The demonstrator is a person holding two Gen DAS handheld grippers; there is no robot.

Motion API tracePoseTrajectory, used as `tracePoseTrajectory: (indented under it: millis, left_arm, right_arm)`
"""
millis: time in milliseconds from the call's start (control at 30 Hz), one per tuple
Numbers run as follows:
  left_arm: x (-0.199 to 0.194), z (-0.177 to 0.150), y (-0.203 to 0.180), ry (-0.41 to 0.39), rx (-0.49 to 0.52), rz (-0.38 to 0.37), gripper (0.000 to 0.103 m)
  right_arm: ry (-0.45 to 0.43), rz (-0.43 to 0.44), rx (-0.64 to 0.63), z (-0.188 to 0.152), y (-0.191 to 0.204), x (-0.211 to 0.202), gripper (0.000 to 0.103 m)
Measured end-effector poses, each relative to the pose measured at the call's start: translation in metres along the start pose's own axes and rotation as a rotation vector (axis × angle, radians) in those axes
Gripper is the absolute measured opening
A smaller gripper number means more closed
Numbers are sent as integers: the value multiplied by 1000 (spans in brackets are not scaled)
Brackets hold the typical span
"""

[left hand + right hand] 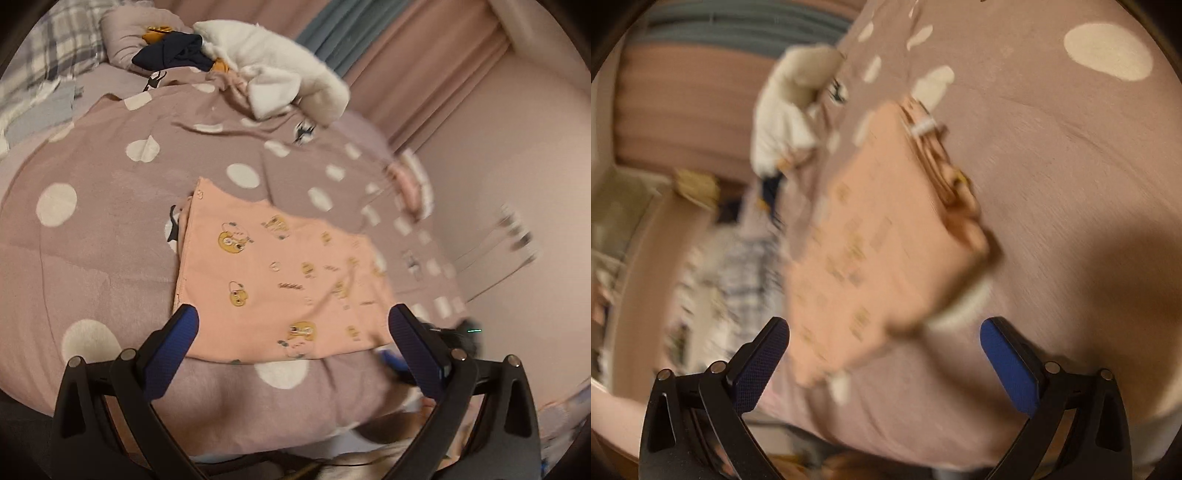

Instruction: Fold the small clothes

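A small peach garment (280, 273) with yellow cartoon prints lies folded flat on the mauve polka-dot bedspread (110, 229). My left gripper (293, 323) hovers open over its near edge, blue pads wide apart and nothing between them. In the right wrist view the same peach garment (871, 236) appears blurred, its layered folded edge to the right. My right gripper (884, 332) is open just above the garment's near corner, holding nothing. Part of the right gripper (454, 336) shows in the left wrist view beside the garment's right edge.
A pile of unfolded clothes sits at the far side of the bed: a white fleece piece (280, 70), a dark navy item (173, 55) and mustard fabric. A plaid pillow (55, 55) lies far left. Pink curtains (424, 74) and a wall stand to the right.
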State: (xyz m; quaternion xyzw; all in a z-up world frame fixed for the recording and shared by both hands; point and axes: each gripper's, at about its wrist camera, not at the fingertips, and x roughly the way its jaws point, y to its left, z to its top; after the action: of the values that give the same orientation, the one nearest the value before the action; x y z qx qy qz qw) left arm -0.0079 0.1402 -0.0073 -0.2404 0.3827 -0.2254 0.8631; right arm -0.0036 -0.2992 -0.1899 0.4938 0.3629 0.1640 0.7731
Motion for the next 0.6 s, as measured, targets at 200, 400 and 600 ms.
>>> tracePoseTrajectory:
  millis: [200,400,600]
  left_arm:
    - [-17,11,21,-59,-50,55,103]
    - [-17,18,44,-71,-142,75,103]
    - [-13,24,60,-61,-207,52,103]
  right_arm:
    - [12,-37,-3,11,6,16,103]
    - [34,-67,-60,19,21,34,103]
    - [56,-34,44,43,15,45,103]
